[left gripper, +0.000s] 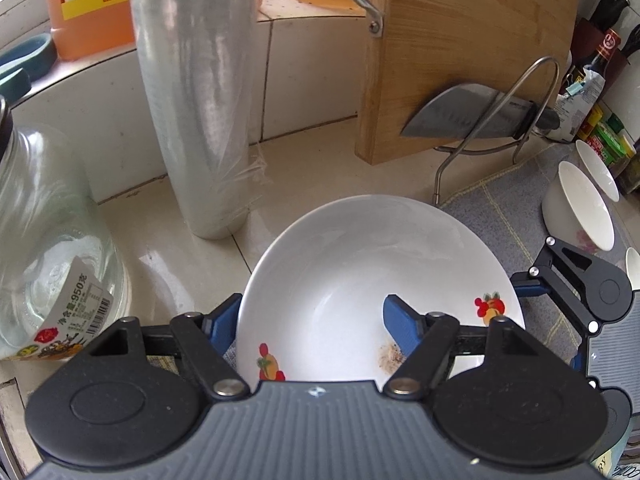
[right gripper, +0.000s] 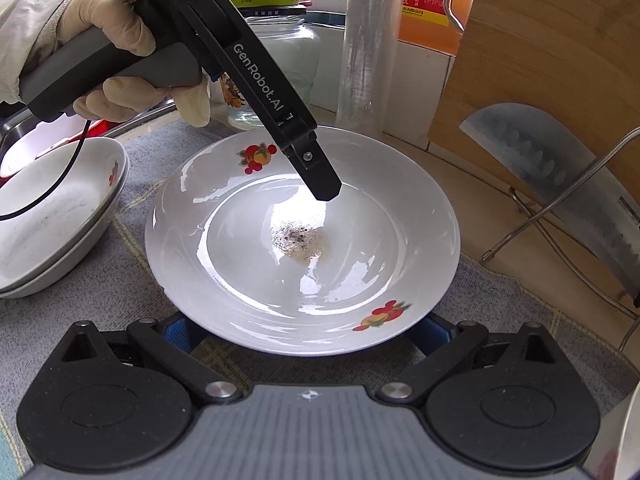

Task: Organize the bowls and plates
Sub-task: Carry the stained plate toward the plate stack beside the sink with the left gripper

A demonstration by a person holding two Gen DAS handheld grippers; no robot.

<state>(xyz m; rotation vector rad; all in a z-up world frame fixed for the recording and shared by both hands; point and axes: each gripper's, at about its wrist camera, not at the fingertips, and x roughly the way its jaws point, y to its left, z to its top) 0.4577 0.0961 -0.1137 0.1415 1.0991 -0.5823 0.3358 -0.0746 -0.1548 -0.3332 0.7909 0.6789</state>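
A white deep plate [left gripper: 360,248] with fruit decals lies on a grey mat, with brown crumbs at its centre [right gripper: 300,240]. My left gripper [left gripper: 312,322] straddles the plate's near rim: one blue finger sits outside the edge and the other inside the well. A wide gap shows between the pads, and I see no squeeze on the wall. In the right wrist view a gloved hand [right gripper: 108,24] holds it, its inner finger [right gripper: 320,176] reaching into the plate. My right gripper [right gripper: 304,340] stands open, its blue fingers spread under the opposite rim.
Stacked white bowls [right gripper: 52,216] sit left of the plate, and small white bowls [left gripper: 580,212] lie on their sides on the mat [left gripper: 500,208]. Behind stand a roll of film [left gripper: 192,100], a glass jar [left gripper: 48,240], a cutting board [left gripper: 460,60] and a cleaver [left gripper: 472,112] in a wire rack.
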